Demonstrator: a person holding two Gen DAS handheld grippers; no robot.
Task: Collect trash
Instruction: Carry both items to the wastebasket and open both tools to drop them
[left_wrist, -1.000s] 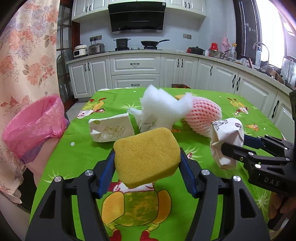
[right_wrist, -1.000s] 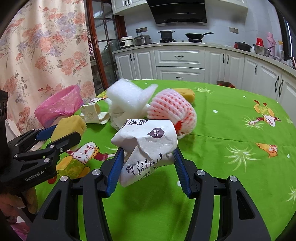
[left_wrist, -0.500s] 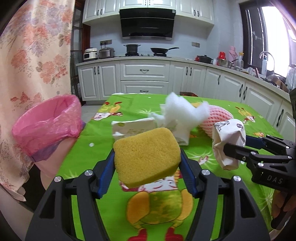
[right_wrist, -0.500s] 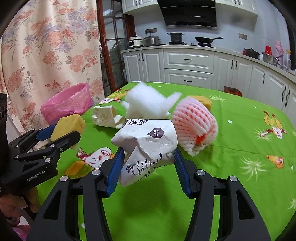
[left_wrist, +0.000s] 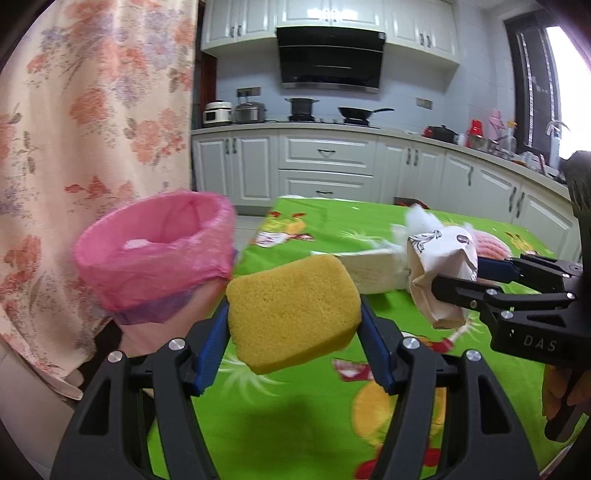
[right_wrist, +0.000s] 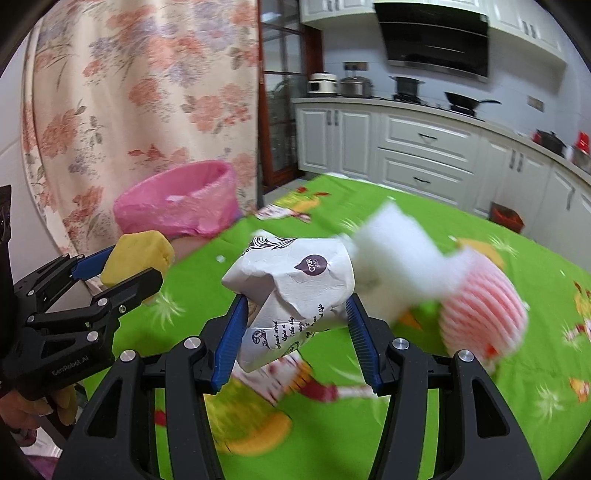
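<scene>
My left gripper (left_wrist: 293, 314) is shut on a yellow sponge (left_wrist: 291, 310) and holds it above the green table's left edge, just right of the bin with a pink liner (left_wrist: 155, 254). My right gripper (right_wrist: 295, 314) is shut on a crumpled white paper cup (right_wrist: 291, 291), held above the table. In the right wrist view the left gripper (right_wrist: 129, 266) with the sponge (right_wrist: 138, 254) is at left, near the pink-lined bin (right_wrist: 177, 206). In the left wrist view the right gripper (left_wrist: 476, 275) with the cup (left_wrist: 439, 269) is at right.
On the green patterned tablecloth (right_wrist: 461, 424) lie a white foam piece (right_wrist: 402, 243), a pink foam fruit net (right_wrist: 484, 310) and a flattened white paper cup (left_wrist: 369, 269). A floral curtain (left_wrist: 92, 129) hangs behind the bin. Kitchen cabinets (left_wrist: 325, 166) stand beyond.
Both grippers have swung left with their loads toward the pink-lined bin, which now looks larger and nearer. The trash on the table has shifted right in both views.
</scene>
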